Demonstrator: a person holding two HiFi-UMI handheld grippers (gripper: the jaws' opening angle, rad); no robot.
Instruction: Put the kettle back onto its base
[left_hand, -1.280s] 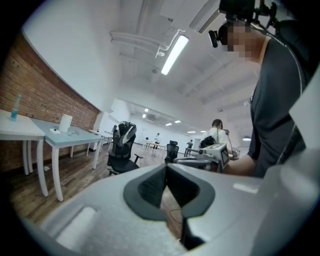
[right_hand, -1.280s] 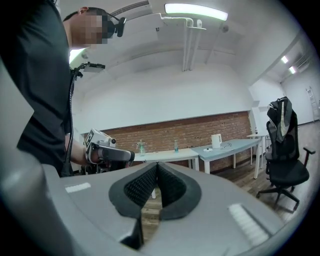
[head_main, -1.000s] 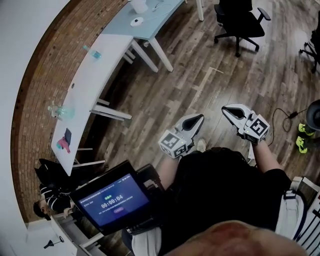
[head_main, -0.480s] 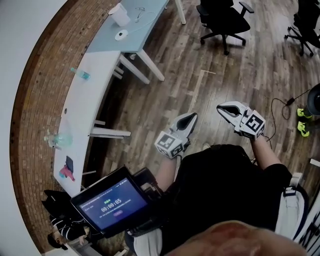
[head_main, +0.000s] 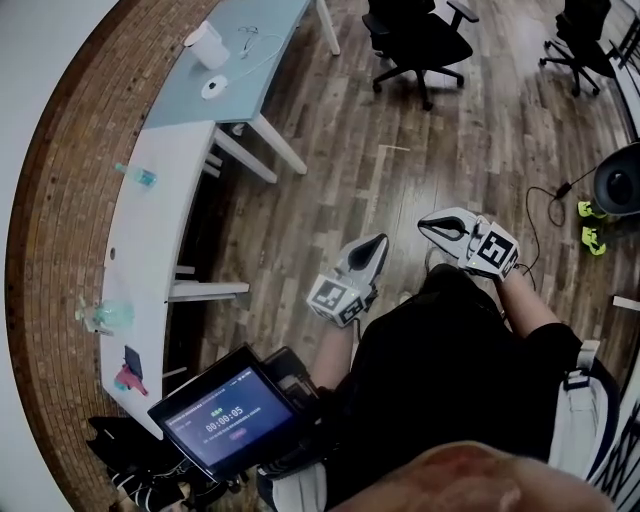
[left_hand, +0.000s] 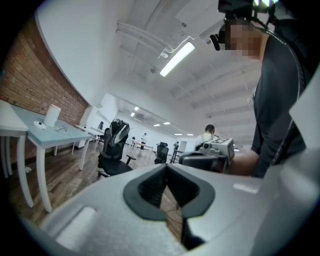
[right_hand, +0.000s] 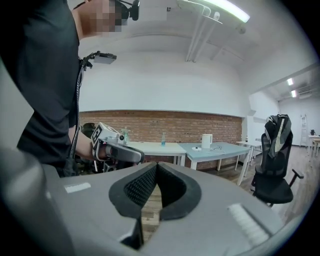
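The white electric kettle (head_main: 207, 45) stood on the pale blue desk (head_main: 185, 100) beside its round white base (head_main: 214, 87), well apart from both grippers. The grey left gripper (head_main: 378, 240) and right gripper (head_main: 425, 222) had their fingers pressed together, empty.

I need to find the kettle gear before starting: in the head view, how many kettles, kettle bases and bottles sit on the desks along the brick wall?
kettle: 1
kettle base: 1
bottles: 2
total: 4
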